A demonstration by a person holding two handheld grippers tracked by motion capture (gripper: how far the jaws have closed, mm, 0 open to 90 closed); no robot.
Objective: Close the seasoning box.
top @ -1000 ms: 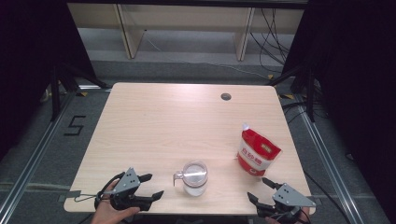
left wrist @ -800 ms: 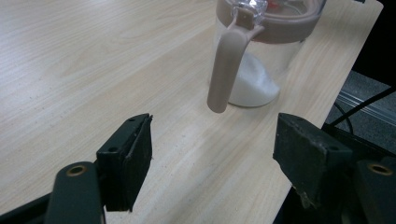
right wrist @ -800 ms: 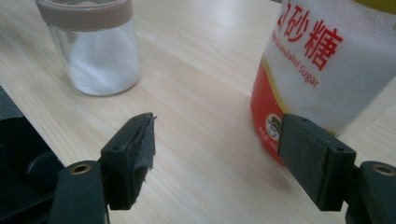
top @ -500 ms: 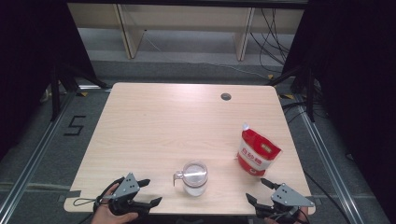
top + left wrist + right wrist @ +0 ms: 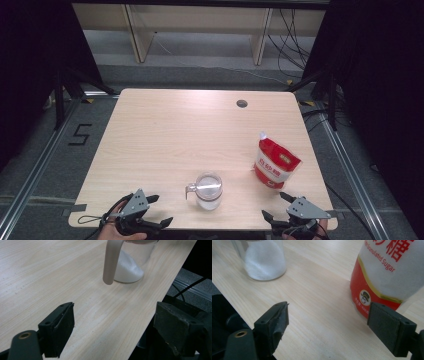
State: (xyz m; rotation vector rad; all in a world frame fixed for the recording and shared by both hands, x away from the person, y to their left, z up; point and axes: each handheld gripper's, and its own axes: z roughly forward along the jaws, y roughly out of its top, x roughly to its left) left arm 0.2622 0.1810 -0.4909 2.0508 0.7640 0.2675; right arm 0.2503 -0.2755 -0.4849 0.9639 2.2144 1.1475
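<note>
A clear glass mug (image 5: 207, 190) with a handle on its left stands near the table's front edge, holding white sugar at its bottom. To its right a red-and-white granulated sugar pouch (image 5: 276, 167) stands upright. My left gripper (image 5: 160, 210) rests at the front edge, left of the mug; its jaws have just been opening and nothing is between them. In the left gripper view the mug (image 5: 130, 270) stands ahead of the open left gripper (image 5: 117, 327). My right gripper (image 5: 275, 206), also just opened and empty, sits below the pouch. The right gripper view has the pouch (image 5: 392, 272) and mug (image 5: 264, 262) beyond the right gripper (image 5: 329, 325).
The light wooden table (image 5: 175, 130) has a round cable hole (image 5: 242, 103) at its back right. A pale shelf unit (image 5: 200, 30) stands behind it. Dark curtains hang at both sides, and metal floor rails (image 5: 45, 160) run along the table.
The left gripper has drawn back slightly toward the near edge. Both grippers' jaws have spread a little wider. The mug and the pouch have not moved.
</note>
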